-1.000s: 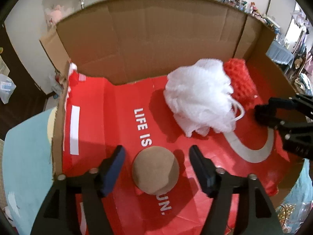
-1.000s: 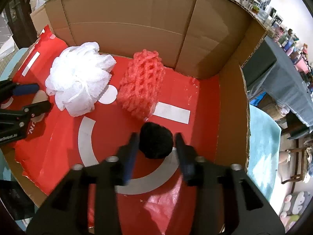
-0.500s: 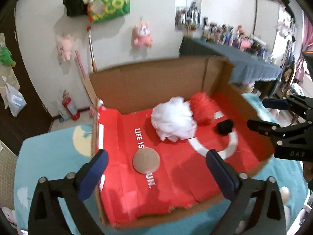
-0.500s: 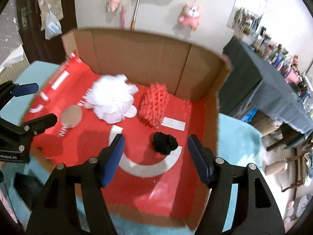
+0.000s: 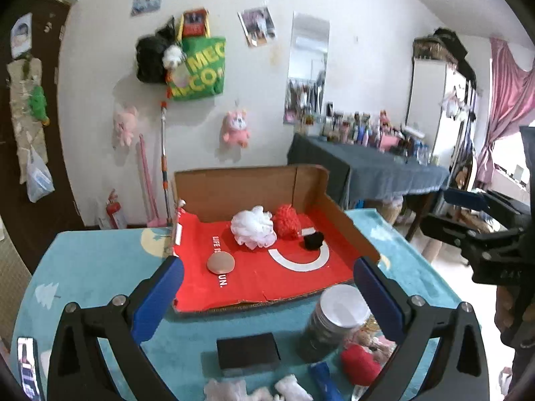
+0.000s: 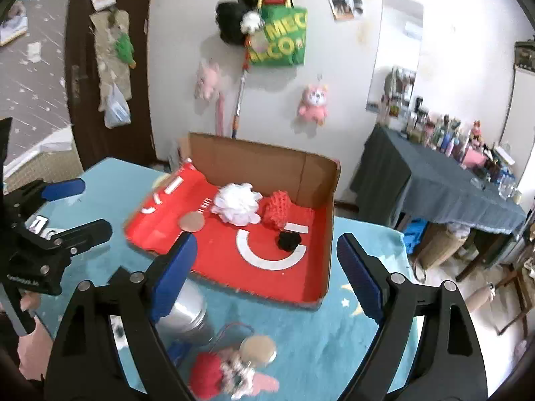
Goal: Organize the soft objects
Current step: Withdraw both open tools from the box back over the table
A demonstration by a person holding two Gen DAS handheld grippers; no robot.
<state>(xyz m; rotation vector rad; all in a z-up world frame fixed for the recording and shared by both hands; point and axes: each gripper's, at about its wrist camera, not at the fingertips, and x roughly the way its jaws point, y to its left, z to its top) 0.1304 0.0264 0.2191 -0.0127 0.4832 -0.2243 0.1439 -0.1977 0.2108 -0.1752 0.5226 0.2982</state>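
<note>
Both grippers have pulled back and up from the cardboard box (image 5: 347, 230) since 1 second ago, when the left gripper (image 5: 267, 297) straddled the tan round pad (image 5: 220, 263) and the right gripper (image 6: 267, 274) straddled the black scrunchie (image 6: 289, 240). Each now hangs above the near edge of the blue surface (image 5: 93, 267) with its fingers wide apart and nothing between them. That suggests both items were released inside and this round of placing is done.

The box holds 4 soft things: 1 white mesh pouf (image 5: 254, 227), 1 red mesh sponge (image 5: 287, 221) touching it, 1 black scrunchie well apart to the right, and 1 tan pad near the front left. Outside the box, on the surface, lie 1 red ball (image 5: 359, 364), 1 black block (image 5: 248, 351), 1 lidded jar (image 5: 334, 320) and some white scraps (image 5: 227, 389), so more sorting likely remains.
</note>
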